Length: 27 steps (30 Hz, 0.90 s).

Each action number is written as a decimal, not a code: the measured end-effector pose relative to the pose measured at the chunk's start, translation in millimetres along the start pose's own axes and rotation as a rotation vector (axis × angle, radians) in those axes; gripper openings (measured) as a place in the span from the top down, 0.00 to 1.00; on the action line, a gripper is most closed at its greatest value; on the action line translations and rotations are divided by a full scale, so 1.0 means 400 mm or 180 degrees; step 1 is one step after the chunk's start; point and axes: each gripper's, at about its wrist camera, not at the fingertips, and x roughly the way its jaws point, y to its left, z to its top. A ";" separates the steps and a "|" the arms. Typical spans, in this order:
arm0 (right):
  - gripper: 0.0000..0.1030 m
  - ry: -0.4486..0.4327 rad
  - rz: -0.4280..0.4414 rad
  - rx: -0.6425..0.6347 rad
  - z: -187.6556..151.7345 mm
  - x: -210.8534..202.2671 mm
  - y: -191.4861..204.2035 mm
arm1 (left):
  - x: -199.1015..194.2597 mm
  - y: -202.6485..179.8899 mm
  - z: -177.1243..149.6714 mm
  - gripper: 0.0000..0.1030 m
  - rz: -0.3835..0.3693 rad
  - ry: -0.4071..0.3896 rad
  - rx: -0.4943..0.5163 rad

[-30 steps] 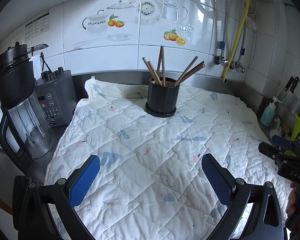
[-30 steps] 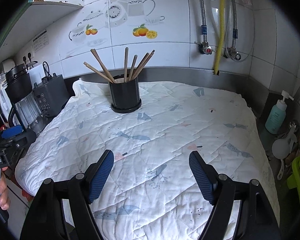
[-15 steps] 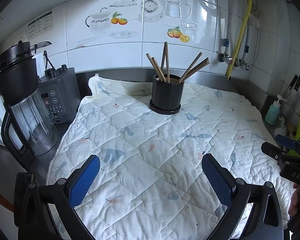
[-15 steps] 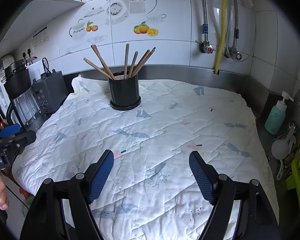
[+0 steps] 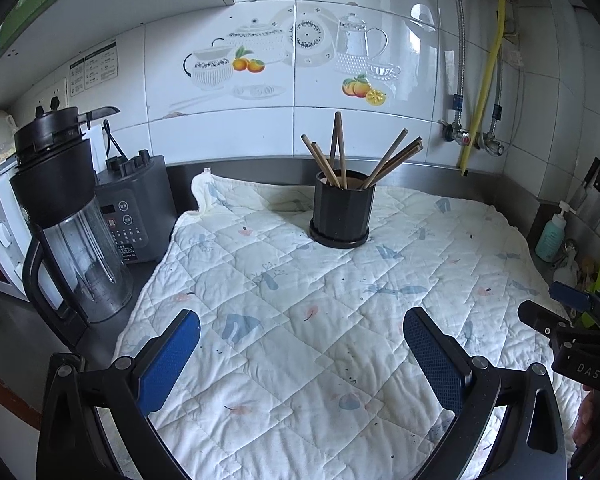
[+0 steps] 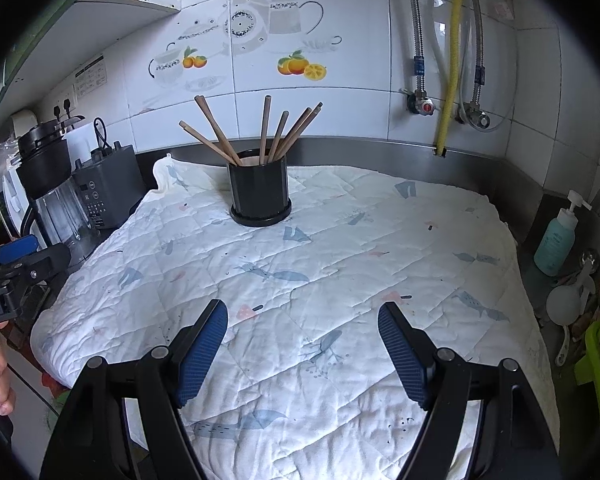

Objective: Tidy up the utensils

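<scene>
A black utensil holder (image 5: 342, 213) stands on a white quilted cloth (image 5: 300, 320) near the back of the counter. Several wooden chopsticks (image 5: 340, 152) stick up out of it. The holder (image 6: 259, 194) and chopsticks (image 6: 266, 130) also show in the right wrist view. My left gripper (image 5: 302, 344) is open and empty, held above the cloth's front part, well short of the holder. My right gripper (image 6: 302, 330) is open and empty, also above the cloth's front part. The right gripper shows at the right edge of the left wrist view (image 5: 556, 316).
A blender jug (image 5: 66, 224) and its grey base (image 5: 134, 208) stand left of the cloth. A green soap bottle (image 6: 558, 242), a ladle (image 6: 566, 306) and a green rack (image 6: 598, 344) are on the right. Pipes and valves (image 6: 446, 104) run down the tiled back wall.
Both grippers have drawn back and tilted a little, so the holder sits slightly lower and farther in both views. Both stay open and empty.
</scene>
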 end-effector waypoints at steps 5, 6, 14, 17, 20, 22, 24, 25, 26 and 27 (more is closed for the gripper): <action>0.17 -0.0036 0.0018 -0.0037 0.004 -0.007 0.006 | -0.012 -0.007 0.007 0.00 -0.0006 -0.0024 0.0014; 0.17 -0.0041 0.0024 -0.0040 0.004 -0.008 0.007 | -0.014 -0.010 0.008 0.00 0.0003 -0.0025 0.0034; 0.16 -0.0024 0.0059 -0.0030 0.004 -0.003 0.008 | -0.014 -0.021 0.009 0.00 0.0069 -0.0034 0.0104; 0.13 -0.0016 0.0085 -0.0026 0.003 -0.001 0.008 | -0.013 -0.022 0.009 0.00 0.0099 -0.0040 0.0132; 0.12 -0.0017 0.0089 -0.0038 0.002 0.000 0.011 | -0.015 -0.023 0.008 0.00 0.0098 -0.0041 0.0142; 0.11 -0.0013 0.0099 -0.0048 0.002 0.001 0.013 | -0.015 -0.023 0.008 0.00 0.0097 -0.0043 0.0136; 0.11 -0.0016 0.0094 -0.0054 0.002 0.000 0.015 | -0.015 -0.024 0.008 0.00 0.0100 -0.0038 0.0140; 0.11 -0.0014 0.0103 -0.0051 0.002 0.001 0.015 | -0.015 -0.024 0.008 0.00 0.0101 -0.0038 0.0137; 0.11 -0.0013 0.0109 -0.0052 0.002 0.001 0.015 | -0.016 -0.024 0.007 0.00 0.0098 -0.0037 0.0134; 0.11 -0.0017 0.0104 -0.0054 0.002 0.001 0.015 | -0.016 -0.024 0.007 0.00 0.0097 -0.0035 0.0131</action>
